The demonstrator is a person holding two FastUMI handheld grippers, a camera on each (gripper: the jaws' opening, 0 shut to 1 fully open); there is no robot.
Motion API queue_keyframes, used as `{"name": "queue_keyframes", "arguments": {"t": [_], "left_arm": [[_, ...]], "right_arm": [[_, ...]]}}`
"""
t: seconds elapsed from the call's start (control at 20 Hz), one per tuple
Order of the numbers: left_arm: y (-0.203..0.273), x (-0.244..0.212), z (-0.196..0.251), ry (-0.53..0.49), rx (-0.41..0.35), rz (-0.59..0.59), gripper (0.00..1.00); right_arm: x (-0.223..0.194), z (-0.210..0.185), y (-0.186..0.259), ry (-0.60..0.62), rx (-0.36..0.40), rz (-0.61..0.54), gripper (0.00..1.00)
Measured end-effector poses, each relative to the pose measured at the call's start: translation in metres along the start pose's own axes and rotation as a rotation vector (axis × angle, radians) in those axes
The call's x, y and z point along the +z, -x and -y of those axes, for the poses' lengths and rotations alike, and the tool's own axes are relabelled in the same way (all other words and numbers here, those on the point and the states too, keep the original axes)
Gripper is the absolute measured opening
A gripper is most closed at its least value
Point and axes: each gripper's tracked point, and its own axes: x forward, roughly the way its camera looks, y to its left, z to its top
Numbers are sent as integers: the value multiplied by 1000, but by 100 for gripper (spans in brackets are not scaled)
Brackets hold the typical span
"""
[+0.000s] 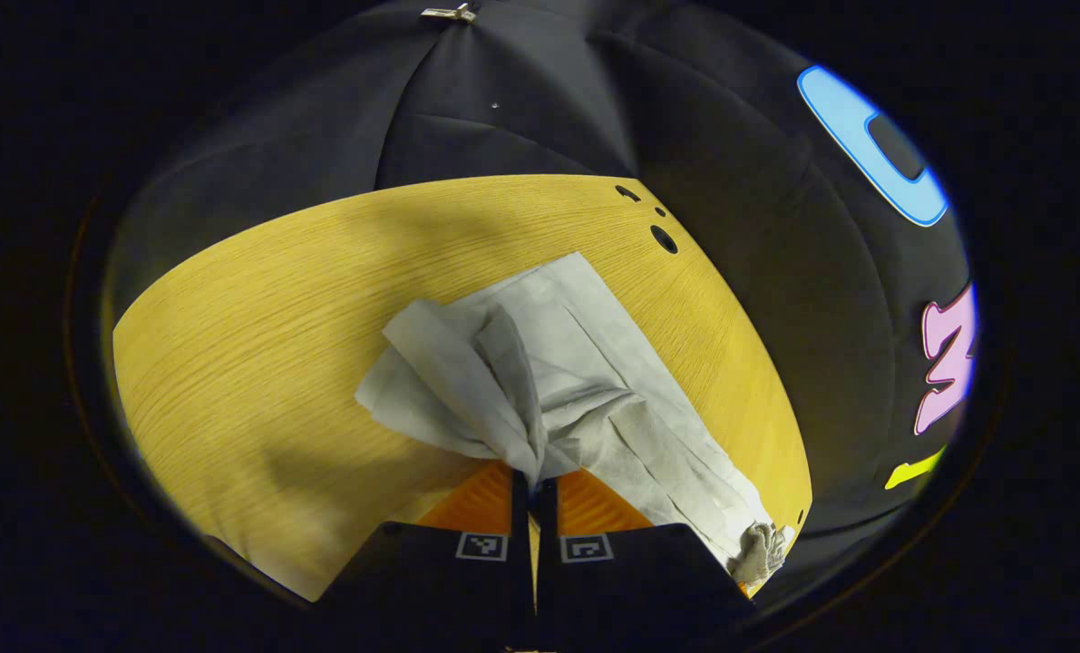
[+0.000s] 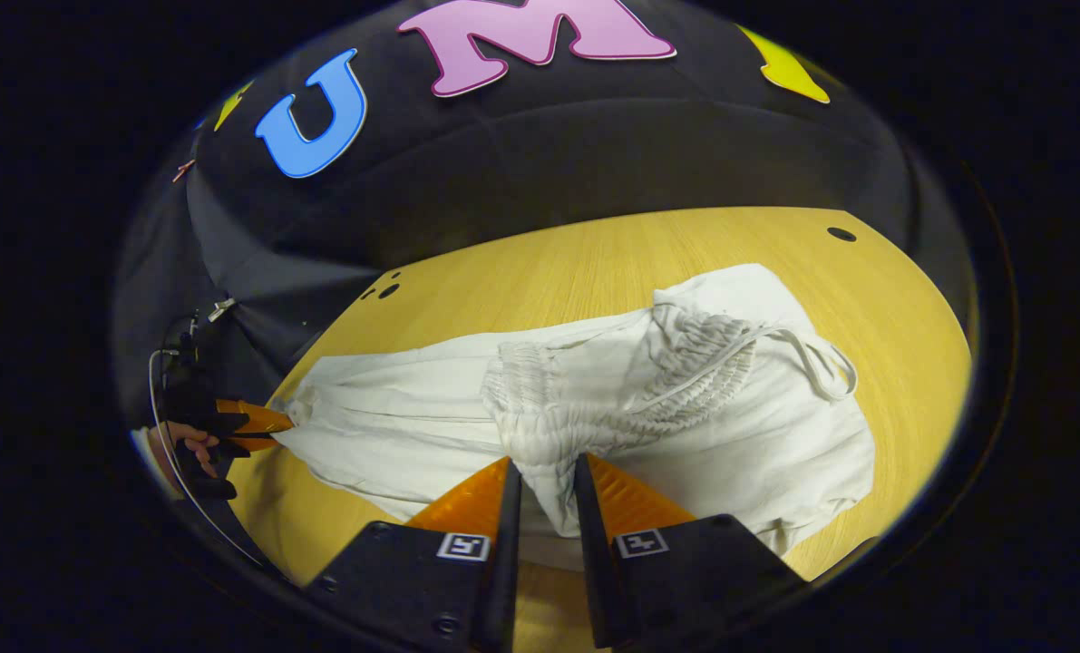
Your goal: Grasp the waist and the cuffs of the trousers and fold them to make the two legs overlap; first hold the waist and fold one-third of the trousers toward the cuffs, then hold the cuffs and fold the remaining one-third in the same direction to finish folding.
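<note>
White trousers [image 2: 431, 417] lie across the wooden table [image 2: 648, 245]. In the right gripper view my right gripper [image 2: 549, 476] is shut on the bunched elastic waistband [image 2: 594, 417], with the drawstring loop [image 2: 821, 363] trailing to the right. Far to the left in that view, the left gripper [image 2: 281, 422], held by a hand, pinches the cuff end. In the left gripper view my left gripper [image 1: 532, 481] is shut on the gathered cuffs [image 1: 467, 363]; the legs [image 1: 648, 426] run off to the right toward the waistband [image 1: 759, 551].
The table [image 1: 277, 345] has small dark holes [image 1: 663, 238] near its far corner. Black cloth walls surround it on all sides. Bare wood lies left of the cuffs in the left gripper view and beyond the waist in the right gripper view.
</note>
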Motion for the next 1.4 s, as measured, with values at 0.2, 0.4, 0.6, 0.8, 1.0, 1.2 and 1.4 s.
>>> {"name": "queue_keyframes", "arguments": {"t": [0.2,0.4,0.6,0.8,1.0,1.2,1.4], "left_arm": [[0,0,-1,0,-2,-3,7],[1,2,-1,13,-5,4,7],[2,4,-1,136,-62,15,7],[8,17,4,252,-130,46,6],[30,41,42,208,-250,156,6],[57,52,108,69,-382,241,6],[73,37,173,-149,-451,290,6]], "right_arm": [[11,-11,10,-44,51,41,51],[7,-14,20,20,113,31,59],[4,-21,38,10,170,19,53],[16,0,59,-58,139,56,63],[20,44,78,-121,62,73,63],[20,80,102,-157,3,87,64],[21,111,122,-242,-33,104,63]]}}
